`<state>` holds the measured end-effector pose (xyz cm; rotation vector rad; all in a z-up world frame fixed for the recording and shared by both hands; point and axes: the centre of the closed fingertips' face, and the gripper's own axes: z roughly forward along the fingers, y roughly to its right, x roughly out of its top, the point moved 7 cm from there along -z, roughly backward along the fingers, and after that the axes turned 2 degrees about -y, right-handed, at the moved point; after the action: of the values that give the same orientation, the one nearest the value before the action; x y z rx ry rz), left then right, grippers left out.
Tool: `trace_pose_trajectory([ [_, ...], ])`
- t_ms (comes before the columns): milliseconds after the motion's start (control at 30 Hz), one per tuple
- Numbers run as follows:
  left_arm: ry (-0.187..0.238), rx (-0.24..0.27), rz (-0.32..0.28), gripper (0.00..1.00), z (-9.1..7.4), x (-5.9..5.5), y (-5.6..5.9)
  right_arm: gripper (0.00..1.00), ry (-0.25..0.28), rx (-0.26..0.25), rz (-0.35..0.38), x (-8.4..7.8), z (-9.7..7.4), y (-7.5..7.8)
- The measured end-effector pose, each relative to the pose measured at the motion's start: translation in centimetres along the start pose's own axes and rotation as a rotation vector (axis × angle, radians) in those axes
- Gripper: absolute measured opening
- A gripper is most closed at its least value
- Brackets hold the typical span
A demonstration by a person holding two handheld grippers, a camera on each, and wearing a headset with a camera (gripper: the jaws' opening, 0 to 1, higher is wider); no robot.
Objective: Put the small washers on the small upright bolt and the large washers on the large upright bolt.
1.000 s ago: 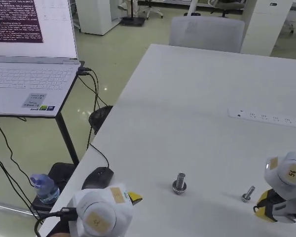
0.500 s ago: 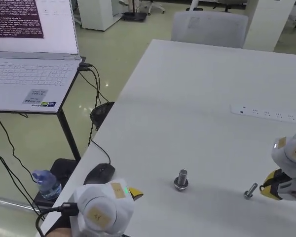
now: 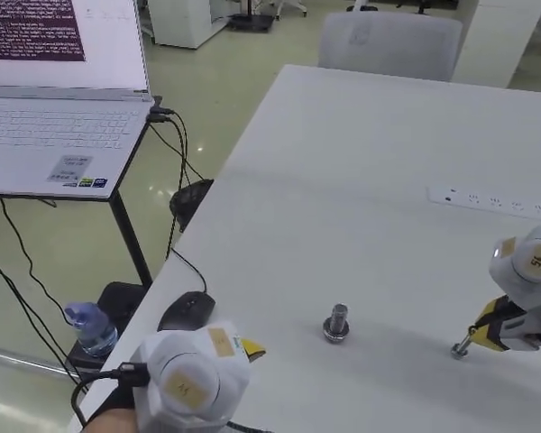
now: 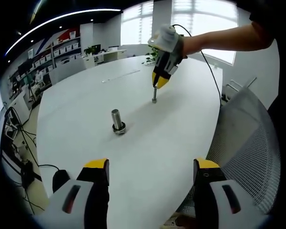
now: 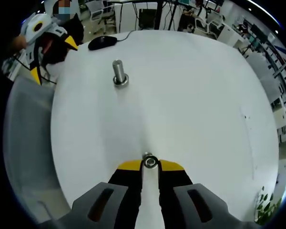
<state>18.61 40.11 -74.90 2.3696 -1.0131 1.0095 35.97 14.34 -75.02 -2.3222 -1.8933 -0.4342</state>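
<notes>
Right fingers (image 5: 128, 167) on small bolt (image 3: 459, 348).
My right fingers closed around its top, upright on desk (image 3: 343, 180); my left fingers (image 4: 96, 167) open, well apart from large bolt (image 3: 336, 323).

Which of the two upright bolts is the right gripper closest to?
The small bolt, the thinner one, which stands directly at the tips of the right gripper. The large bolt stands by itself nearer the table's middle, apart from both grippers.

The white table (image 3: 343, 180) carries a large bolt (image 3: 335, 323), small bolt (image 3: 457, 350), power strip (image 3: 489, 201) and mouse (image 3: 187, 311).
</notes>
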Motion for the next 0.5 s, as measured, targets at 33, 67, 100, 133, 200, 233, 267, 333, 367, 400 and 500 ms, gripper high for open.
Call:
trace_pose_trajectory([
  [33, 0.000, 0.000, -0.001, 0.71, 0.0, 0.0, 0.0, 0.13, -0.003, 0.001, 0.001, 0.0, 0.0, 0.0],
  [67, 0.000, 0.001, -0.002, 0.71, 0.0, 0.0, 0.0, 0.13, -0.006, 0.003, -0.002, -0.1, 0.1, 0.0],
  [100, -0.001, 0.001, -0.003, 0.71, 0.0, -0.1, -0.1, 0.13, -0.010, 0.004, -0.001, -0.1, 0.1, -0.1],
  [133, -0.001, 0.001, -0.003, 0.71, 0.0, -0.1, -0.1, 0.13, -0.011, 0.005, -0.001, -0.1, 0.2, 0.0],
  [200, -0.003, 0.000, -0.004, 0.70, 0.0, -0.1, 0.0, 0.13, -0.010, 0.008, 0.000, -0.2, 0.3, 0.0],
  [233, -0.003, 0.000, -0.005, 0.70, 0.0, -0.2, 0.0, 0.13, -0.011, 0.011, 0.001, -0.2, 0.4, 0.0],
  [267, -0.005, -0.001, -0.007, 0.70, 0.0, -0.2, 0.0, 0.13, -0.011, 0.012, 0.003, -0.3, 0.5, 0.0],
  [333, -0.008, -0.001, -0.004, 0.69, 0.1, -0.3, 0.0, 0.13, -0.014, 0.015, 0.001, -0.3, 0.6, -0.1],
  [367, -0.008, -0.001, -0.003, 0.69, 0.1, -0.3, 0.0, 0.13, -0.020, 0.016, 0.002, -0.4, 0.7, -0.2],
  [400, -0.009, -0.002, -0.004, 0.69, 0.0, -0.3, 0.0, 0.13, -0.018, 0.018, 0.001, -0.4, 0.8, -0.2],
  [500, -0.010, -0.002, -0.004, 0.69, 0.1, -0.4, 0.0, 0.13, -0.021, 0.026, 0.002, -0.4, 1.0, -0.3],
])
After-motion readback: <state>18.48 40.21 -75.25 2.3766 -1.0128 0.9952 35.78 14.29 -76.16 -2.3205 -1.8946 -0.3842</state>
